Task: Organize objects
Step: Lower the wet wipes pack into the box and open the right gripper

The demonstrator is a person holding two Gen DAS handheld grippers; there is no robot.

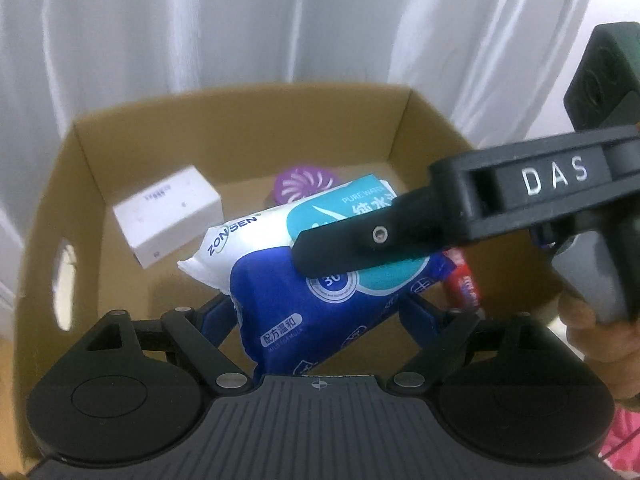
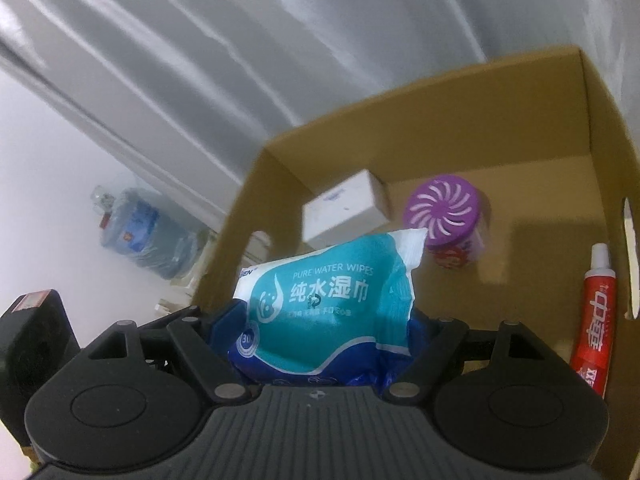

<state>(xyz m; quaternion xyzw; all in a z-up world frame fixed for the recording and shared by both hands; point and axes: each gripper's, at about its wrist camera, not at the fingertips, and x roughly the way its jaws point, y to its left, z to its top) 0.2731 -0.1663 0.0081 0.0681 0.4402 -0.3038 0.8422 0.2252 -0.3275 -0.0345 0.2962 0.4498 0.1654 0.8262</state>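
Both the left gripper (image 1: 320, 304) and right gripper (image 2: 320, 320) clamp the wipes pack (image 1: 304, 280) over the cardboard box (image 1: 248, 120), its long axis toward eleven o'clock.

The left tongs (image 1: 320, 312) are showing black linkages, silver pivot screws and a ribbed grey body; the right tongs (image 1: 360, 248) are bearing white "DAS" lettering.

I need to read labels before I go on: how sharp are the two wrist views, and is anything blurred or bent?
Left wrist: wipes pack print readable, white box smeared by blur. Right wrist: wipes lettering sharp, toothpaste tube readable, water jug soft. Both: fisheye bends the cardboard box walls; dark corners.
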